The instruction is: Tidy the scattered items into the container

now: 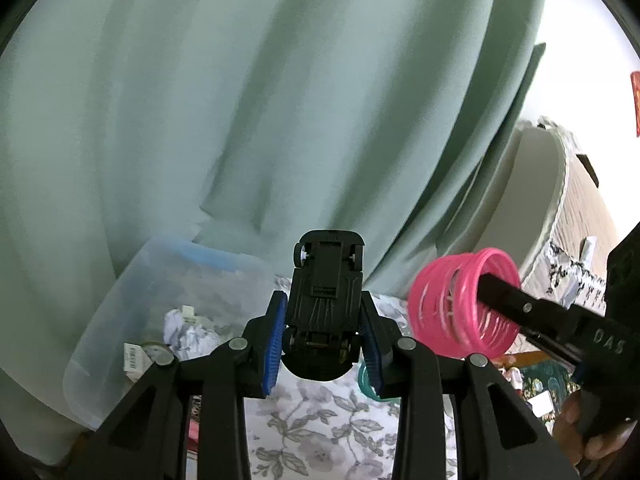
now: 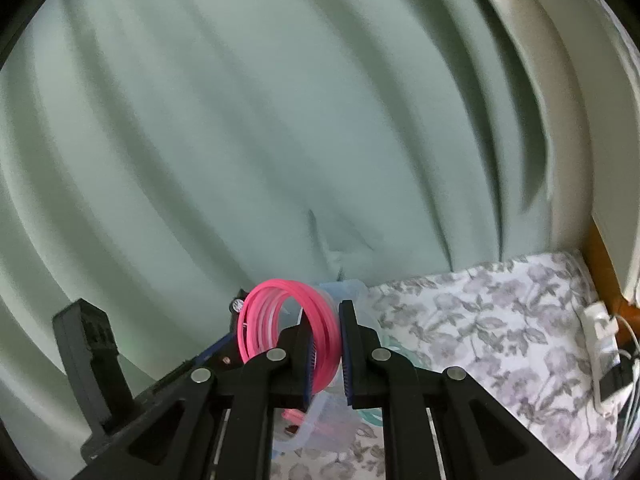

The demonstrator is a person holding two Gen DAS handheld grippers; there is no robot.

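Cargo is riding in both hands: your left gripper [image 1: 324,332] is clamping the black plastic toy car [image 1: 326,288], underside up, while your right gripper [image 2: 326,354] is pinching shut on the rim of the stack of pink plastic bangles [image 2: 286,330]. The translucent plastic container with bluish rim [image 1: 120,312] is lying ahead on the left, paper scraps already inside. You are needing to reach over its rim before releasing, one hand first. A teal ring [image 1: 366,380] is waiting on the grey floral bedsheet [image 1: 320,432]; the green curtain [image 1: 240,100] is crowding the container's far side.

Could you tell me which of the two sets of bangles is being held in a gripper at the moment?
The pink bangles, clamped upright in the right gripper; the teal bangles lie on the floral sheet.
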